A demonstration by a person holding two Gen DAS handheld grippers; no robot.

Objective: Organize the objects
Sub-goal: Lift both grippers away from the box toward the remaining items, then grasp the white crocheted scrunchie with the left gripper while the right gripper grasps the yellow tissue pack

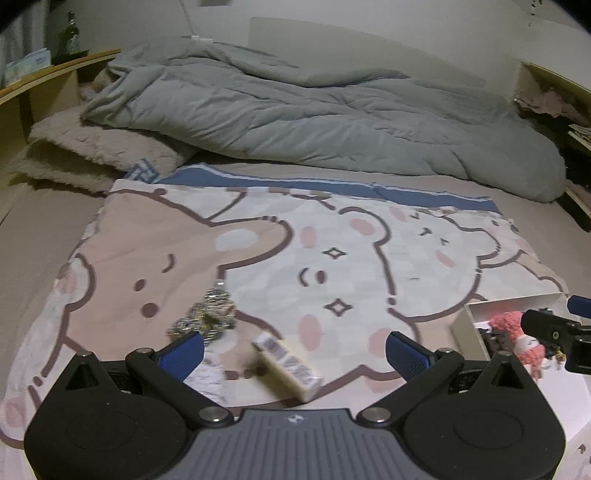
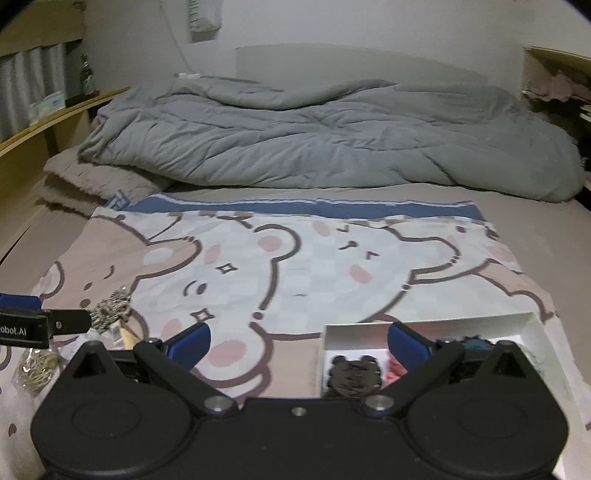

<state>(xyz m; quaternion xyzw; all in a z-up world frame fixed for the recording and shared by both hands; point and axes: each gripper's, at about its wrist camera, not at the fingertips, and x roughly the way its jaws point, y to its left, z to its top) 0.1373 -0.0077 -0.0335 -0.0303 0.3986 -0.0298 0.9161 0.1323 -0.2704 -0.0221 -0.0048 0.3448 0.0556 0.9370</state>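
Across a bed (image 1: 37,229) spread with a soft cartoon-bear blanket (image 1: 332,258), a rumpled grey quilt (image 1: 295,110) fills the 12 o'clock end beside wooden shelving (image 1: 44,81) holding a green bottle (image 1: 70,33). Both the left gripper (image 1: 295,350) and the right gripper (image 2: 299,341) stand wide open, holding nothing; a small rectangular carton (image 1: 288,363) lies blurred between the left one's blue ribbed pads, with a tangled beaded chain (image 1: 207,314) at 10 o'clock. At 3 o'clock, a white cardboard box (image 2: 535,332) holds a pink fuzzy toy (image 1: 517,332) and a dark bear-shaped piece (image 2: 351,376).
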